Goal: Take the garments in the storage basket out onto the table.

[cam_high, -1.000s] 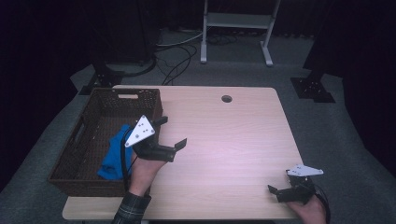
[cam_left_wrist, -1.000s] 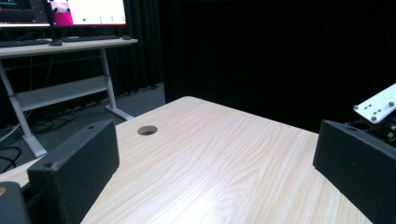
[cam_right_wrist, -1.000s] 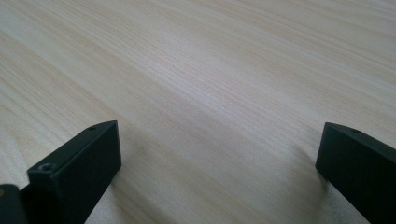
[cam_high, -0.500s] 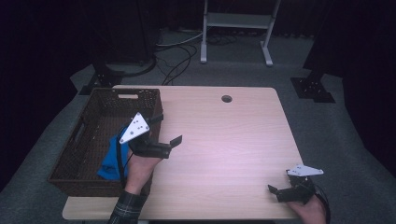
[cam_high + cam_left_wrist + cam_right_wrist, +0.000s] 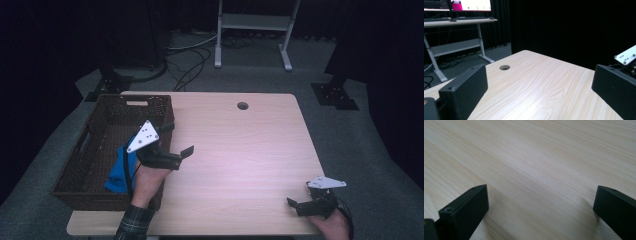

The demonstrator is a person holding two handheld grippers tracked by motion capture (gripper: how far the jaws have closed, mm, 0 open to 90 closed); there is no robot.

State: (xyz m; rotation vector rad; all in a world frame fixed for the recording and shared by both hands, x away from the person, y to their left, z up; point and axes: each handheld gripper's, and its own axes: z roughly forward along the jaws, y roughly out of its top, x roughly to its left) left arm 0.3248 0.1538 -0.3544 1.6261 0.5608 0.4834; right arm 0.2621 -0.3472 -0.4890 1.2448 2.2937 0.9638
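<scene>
Your left gripper (image 5: 176, 151) hangs just above the table (image 5: 240, 150), beside the right wall of the brown wicker basket (image 5: 95, 150), with its jaws spread wide and nothing between them; in the left gripper view the two black jaws frame bare wood, and beyond them you see the round cable hole (image 5: 504, 67) near the table's far edge. The blue cloth (image 5: 118, 170) lies inside the basket, in the near right corner, partly hidden behind your left hand and the gripper's cable; it looks crumpled, though the dim light makes its shape hard to read. Your left forearm, in a plaid sleeve (image 5: 132, 226), comes over the table's near edge close to the basket's near right corner. Your right gripper (image 5: 292, 204) sits low at the near right corner of the table, well apart from the basket, its jaws also spread with only wood grain between them in the right gripper view.
</scene>
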